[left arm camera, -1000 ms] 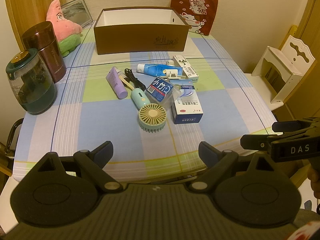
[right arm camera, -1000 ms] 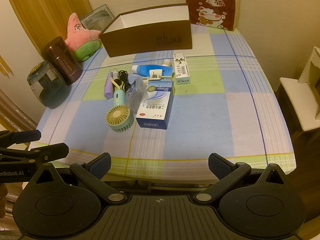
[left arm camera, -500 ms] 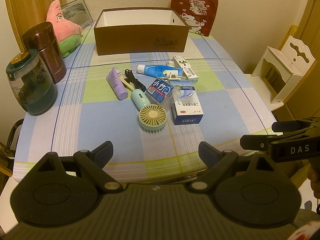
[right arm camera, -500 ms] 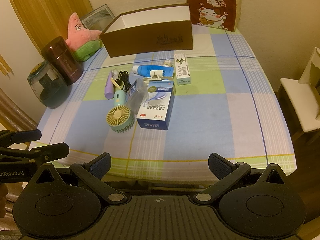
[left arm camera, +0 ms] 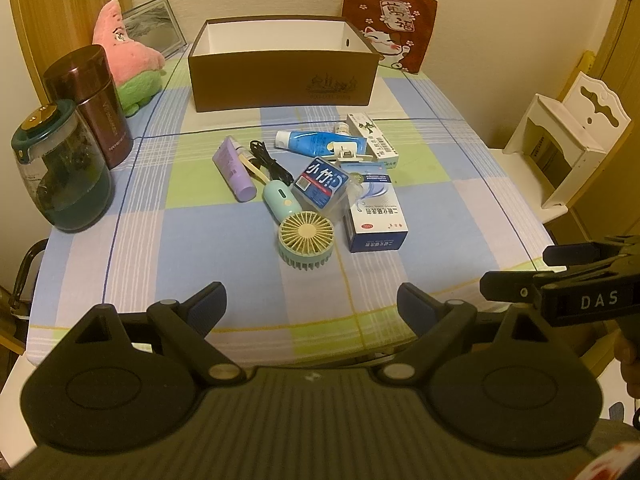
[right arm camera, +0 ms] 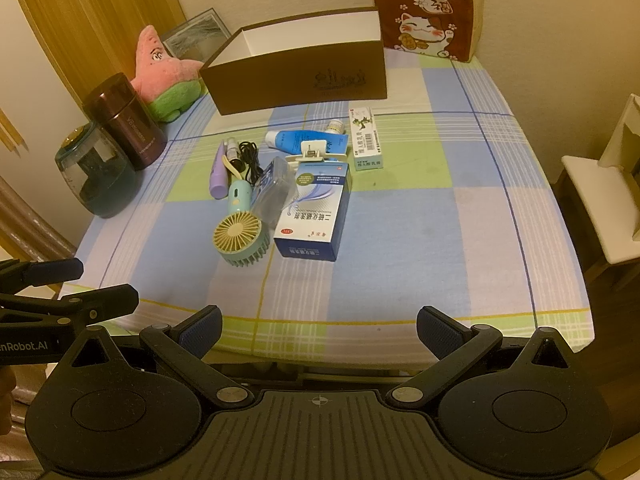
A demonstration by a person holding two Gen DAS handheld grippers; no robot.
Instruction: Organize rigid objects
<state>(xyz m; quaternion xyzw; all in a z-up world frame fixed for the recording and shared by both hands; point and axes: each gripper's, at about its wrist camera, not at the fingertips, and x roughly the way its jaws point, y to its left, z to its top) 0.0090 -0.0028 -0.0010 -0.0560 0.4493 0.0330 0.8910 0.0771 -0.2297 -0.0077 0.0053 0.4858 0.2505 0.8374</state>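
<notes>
A pile of small items lies mid-table: a green hand fan, a blue-white medicine box, a clear blue-labelled pack, a purple tube, a blue tube, a black cable and a slim white box. An open brown box stands behind them. My left gripper and right gripper are both open and empty, above the table's near edge.
A dark green jug and a maroon flask stand at the left edge. A pink star plush and a picture frame sit at the back left. A cat cushion leans on the wall. A white shelf stands to the right.
Both grippers have crept slightly forward toward the table; the objects have not moved.
</notes>
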